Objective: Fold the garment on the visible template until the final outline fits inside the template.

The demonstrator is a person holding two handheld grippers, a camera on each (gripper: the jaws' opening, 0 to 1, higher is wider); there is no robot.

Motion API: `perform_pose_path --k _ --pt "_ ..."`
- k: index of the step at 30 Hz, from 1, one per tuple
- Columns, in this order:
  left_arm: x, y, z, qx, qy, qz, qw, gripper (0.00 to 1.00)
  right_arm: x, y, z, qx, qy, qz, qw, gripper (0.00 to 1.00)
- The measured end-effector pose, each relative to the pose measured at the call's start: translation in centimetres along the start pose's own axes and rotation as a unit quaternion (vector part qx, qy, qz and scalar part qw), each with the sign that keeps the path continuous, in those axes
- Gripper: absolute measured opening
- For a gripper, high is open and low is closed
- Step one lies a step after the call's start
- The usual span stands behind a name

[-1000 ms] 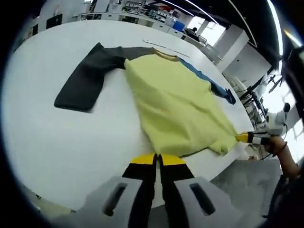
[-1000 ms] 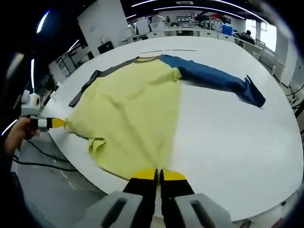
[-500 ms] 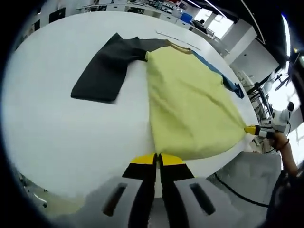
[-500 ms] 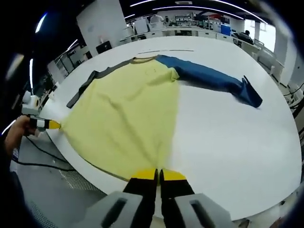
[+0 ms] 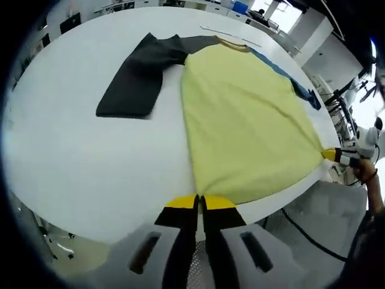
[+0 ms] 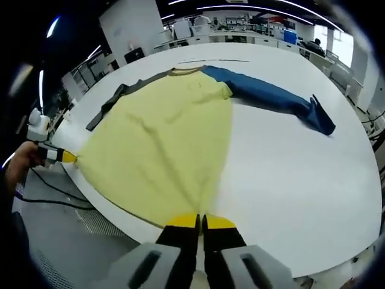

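- The shirt (image 5: pixel 246 120) (image 6: pixel 162 138) lies spread on the white counter (image 5: pixel 90 162) (image 6: pixel 301 180), its yellow body flat and its hem reaching the near edge.
- Its dark sleeve (image 5: pixel 135 75) (image 6: pixel 111 102) lies out to one side, its blue sleeve (image 6: pixel 271 96) (image 5: pixel 295 84) to the other; both rest flat on the counter.
- The left gripper (image 5: pixel 200 201) has its fingers clenched on one hem corner at the counter edge; in the right gripper view it (image 6: pixel 66 156) shows at the far corner of the hem, held by a hand (image 6: pixel 24 162).
- The right gripper (image 6: pixel 200 221) pinches the other hem corner with its fingers clenched; in the left gripper view it (image 5: pixel 331 155) grips the stretched corner.
- The hem runs taut between the two grippers.
- Beyond the counter, desks and equipment stand in a bright room.
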State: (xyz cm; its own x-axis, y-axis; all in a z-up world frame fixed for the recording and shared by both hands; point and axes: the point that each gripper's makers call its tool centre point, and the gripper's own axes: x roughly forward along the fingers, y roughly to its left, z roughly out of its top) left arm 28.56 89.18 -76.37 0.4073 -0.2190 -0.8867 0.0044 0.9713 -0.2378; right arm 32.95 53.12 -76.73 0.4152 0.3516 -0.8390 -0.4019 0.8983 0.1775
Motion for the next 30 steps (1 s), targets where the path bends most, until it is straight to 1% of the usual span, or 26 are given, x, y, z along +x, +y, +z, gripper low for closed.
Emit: perform_pose_path --k 5,7,9,10,11,12,14,16,17,18,19,20,22,24,27,28,30 --pt "0.0 0.3 -0.4 -0.008 0.002 0.012 0.9999 0.00 0.1 0.1 -0.4 0.000 0.005 0.001 1.0000 0.00" --pt "-0.1 0.8 -0.5 -0.006 0.004 0.025 0.9997 0.00 0.2 0.0 -0.4 -0.003 0.005 0.001 1.0000 0.00" --pt "-0.2 1.0 -0.5 -0.008 -0.003 0.026 0.9996 0.00 0.2 0.0 -0.5 -0.001 0.004 0.002 1.0000 0.00" --pt "-0.2 0.8 -0.4 -0.015 -0.009 0.020 0.9997 0.01 0.2 0.0 -0.5 -0.001 0.004 0.003 1.0000 0.00" --pt "-0.2 0.5 -0.2 -0.022 -0.016 0.010 0.9996 0.04 0.2 -0.1 -0.6 0.000 0.005 0.003 1.0000 0.00" --pt "-0.2 0.4 -0.1 -0.021 -0.018 0.006 0.9996 0.07 0.2 -0.2 -0.6 0.000 0.004 0.002 1.0000 0.01" --pt "-0.4 0.0 0.6 -0.009 -0.037 0.001 0.9993 0.11 0.1 -0.3 -0.6 0.000 0.002 0.003 1.0000 0.07" --pt "-0.6 -0.3 1.0 -0.002 -0.050 -0.003 0.9987 0.18 -0.1 -0.4 -0.4 0.000 -0.003 0.005 1.0000 0.13" --pt "-0.7 -0.7 1.7 0.010 -0.071 -0.009 0.9974 0.23 -0.2 -0.4 -0.4 -0.002 -0.004 0.007 1.0000 0.16" --pt "-0.9 -0.9 1.9 0.009 -0.079 -0.013 0.9967 0.30 -0.3 -0.3 -0.3 -0.006 -0.006 0.012 0.9999 0.19" --pt "-1.0 -1.1 2.2 0.007 -0.088 -0.018 0.9959 0.35 -0.4 -0.2 -0.2 -0.008 -0.008 0.016 0.9998 0.24" --pt "-1.1 -1.5 2.6 0.010 -0.101 -0.026 0.9945 0.38 -0.5 0.0 0.1 -0.013 -0.012 0.023 0.9996 0.27" --pt "-1.3 -1.8 2.9 0.017 -0.110 -0.032 0.9933 0.46 -0.7 0.2 0.4 -0.017 -0.017 0.029 0.9993 0.34" --pt "-1.5 -2.0 3.5 0.034 -0.127 -0.035 0.9907 0.54 -1.1 0.4 1.0 -0.021 -0.027 0.036 0.9987 0.39" --pt "-1.8 -2.0 4.4 0.059 -0.153 -0.028 0.9860 0.63 -1.5 0.6 2.4 -0.025 -0.050 0.043 0.9975 0.45" --pt "-2.0 -1.9 4.7 0.069 -0.164 -0.024 0.9838 0.65 -1.7 0.6 2.8 -0.025 -0.055 0.044 0.9972 0.49" --pt "-2.2 -1.9 5.2 0.084 -0.176 -0.019 0.9807 0.68 -1.9 0.5 3.6 -0.030 -0.067 0.047 0.9962 0.53"
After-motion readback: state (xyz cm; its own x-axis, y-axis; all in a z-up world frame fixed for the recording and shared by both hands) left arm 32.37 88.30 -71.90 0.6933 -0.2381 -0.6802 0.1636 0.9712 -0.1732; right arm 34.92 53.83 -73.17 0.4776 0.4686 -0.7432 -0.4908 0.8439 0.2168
